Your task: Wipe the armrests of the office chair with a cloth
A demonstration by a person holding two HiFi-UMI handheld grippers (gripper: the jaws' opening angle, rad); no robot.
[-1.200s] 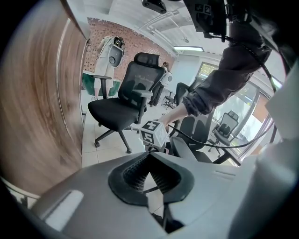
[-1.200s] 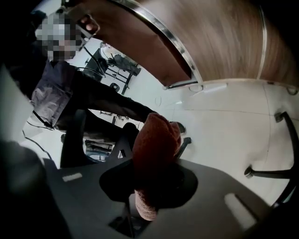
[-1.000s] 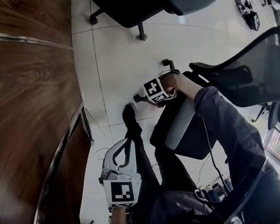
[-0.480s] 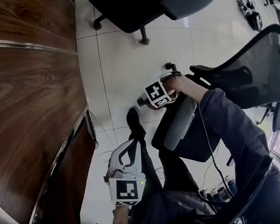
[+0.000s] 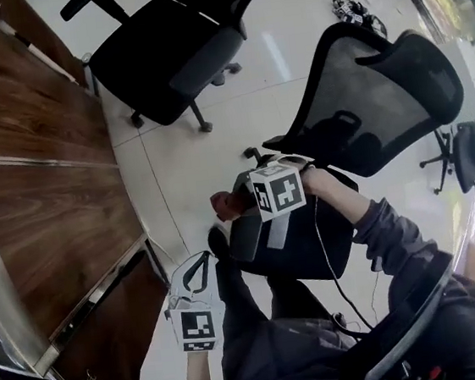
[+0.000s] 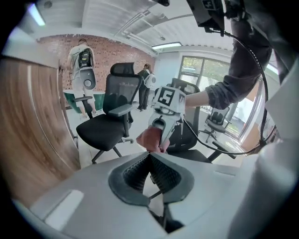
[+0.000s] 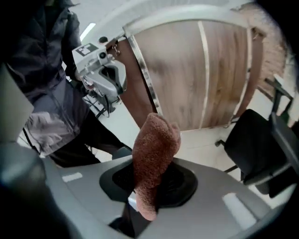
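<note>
The brown cloth [image 7: 154, 144] is pinched in my right gripper [image 7: 148, 184] and sticks up past the jaws. In the head view the right gripper [image 5: 232, 204] holds the cloth [image 5: 225, 203] at the front end of the grey armrest [image 5: 248, 238] of the mesh-backed office chair [image 5: 371, 93]. My left gripper [image 5: 198, 264] hangs lower left, apart from the chair, shut with nothing between its jaws. In the left gripper view, past the left gripper [image 6: 150, 158], the right gripper [image 6: 164, 122] and the cloth [image 6: 150, 139] show straight ahead.
A curved wooden table [image 5: 41, 182] with a metal rim fills the left. A second black chair [image 5: 163, 57] stands beyond on the tiled floor, and another chair [image 5: 472, 154] is at the far right. People [image 6: 81, 58] stand by the brick wall.
The head view has swung, so more of the floor and chairs shows. The right gripper stays at the armrest's front end, and the cloth at its tip has come into sight. The left gripper remains low.
</note>
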